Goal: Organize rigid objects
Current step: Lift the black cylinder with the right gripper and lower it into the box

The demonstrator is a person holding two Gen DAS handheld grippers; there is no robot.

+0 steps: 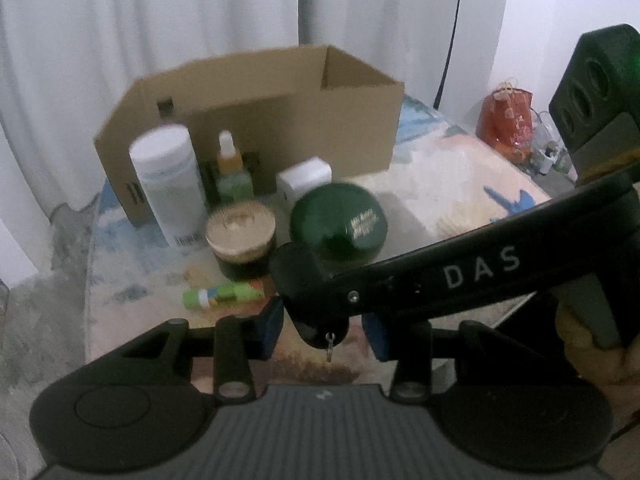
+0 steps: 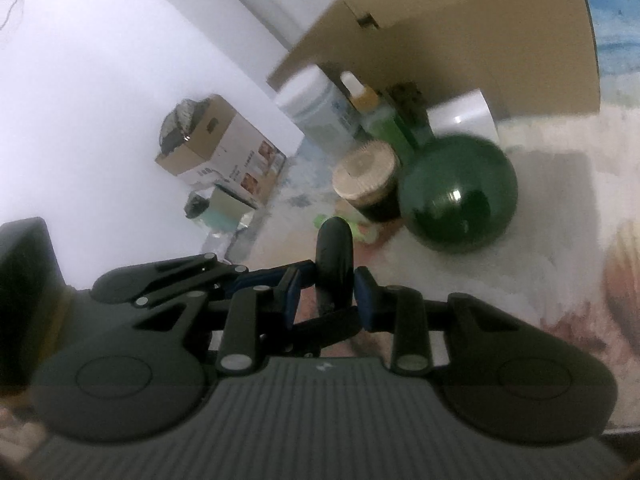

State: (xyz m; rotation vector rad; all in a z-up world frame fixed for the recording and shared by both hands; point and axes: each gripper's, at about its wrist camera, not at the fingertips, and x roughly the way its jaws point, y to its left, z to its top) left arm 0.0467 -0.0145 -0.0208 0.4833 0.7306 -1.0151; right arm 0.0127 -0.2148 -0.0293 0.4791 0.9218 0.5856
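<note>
Task early, by the look of it: nothing visibly packed yet. The cardboard box (image 1: 280,120) stands at the back of the worktop (image 1: 440,184), inside not visible from either cam. All items are still outside it, bunched along its front wall: white tub (image 1: 168,176), dropper bottle (image 1: 232,172), small white box (image 1: 306,180), round green jar (image 1: 338,220), gold-lid jar (image 1: 240,236) just beside the green one, and a green tube (image 1: 222,296) lying flat nearest the cams. One item is off the worktop: a black key fob (image 2: 334,248) w/ a small metal ring, held up in front of the group, near the gold-lid jar in line of sight. The R gripper (image 2: 328,292) has its fingers clenched on the fob's lower part, pads pressed to both sides as far as blur allows; the fob stands roughly upright btwn them. The L gripper (image 1: 324,330) has its fingers spread wide, the fob hanging in the gap, clear space on each side, no contact seen; looks like a handover or steadying setup, can't tell which. Left to do, prob: place the fob, then every other item. Frames are motion-blurred, so labels are unreadable.
</note>
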